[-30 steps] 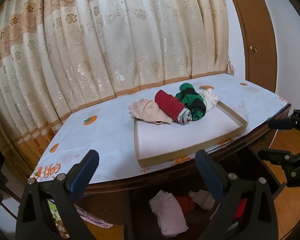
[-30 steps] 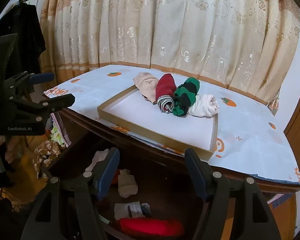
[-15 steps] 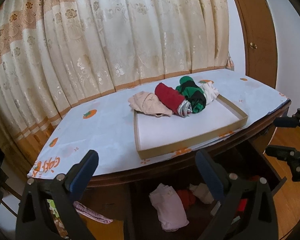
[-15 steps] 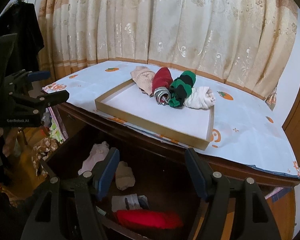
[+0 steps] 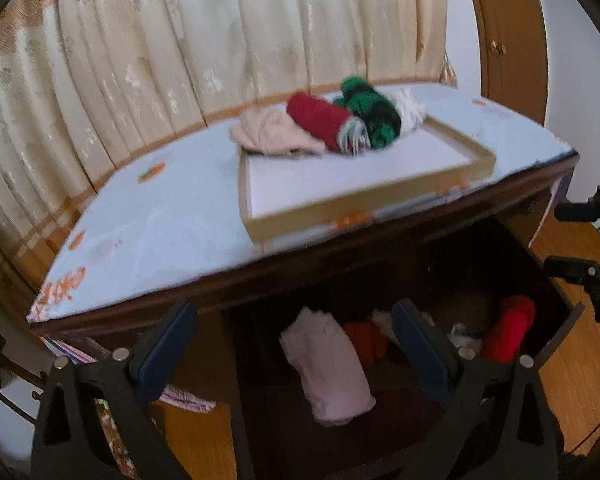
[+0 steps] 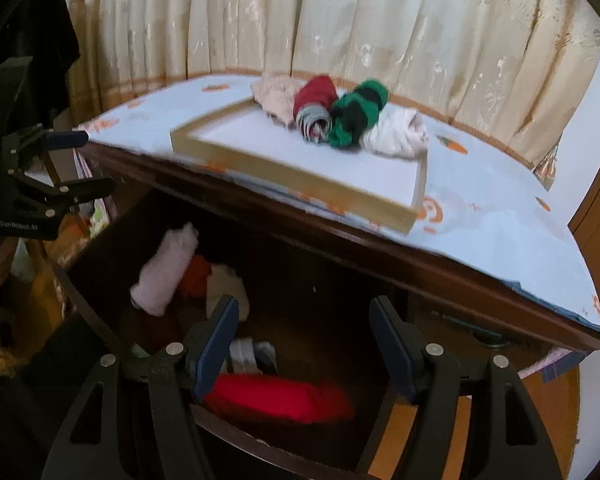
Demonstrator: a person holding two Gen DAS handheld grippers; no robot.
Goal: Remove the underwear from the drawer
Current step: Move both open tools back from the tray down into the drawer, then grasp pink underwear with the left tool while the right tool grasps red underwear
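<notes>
Drawer: red underwear beneath open right claw.

Open dark wooden drawer across lower frame, holding rolled underwear: pink roll lower centre, tilted; red roll near bottom centre, lying crosswise; orange piece and white piece just beside pink roll. Four more rolls upper centre on tray: beige, dark red, green-black, white.

Drawer open from above; dresser top edge overhangs at 12 o'clock; clothes rolls scattered inside.
</notes>
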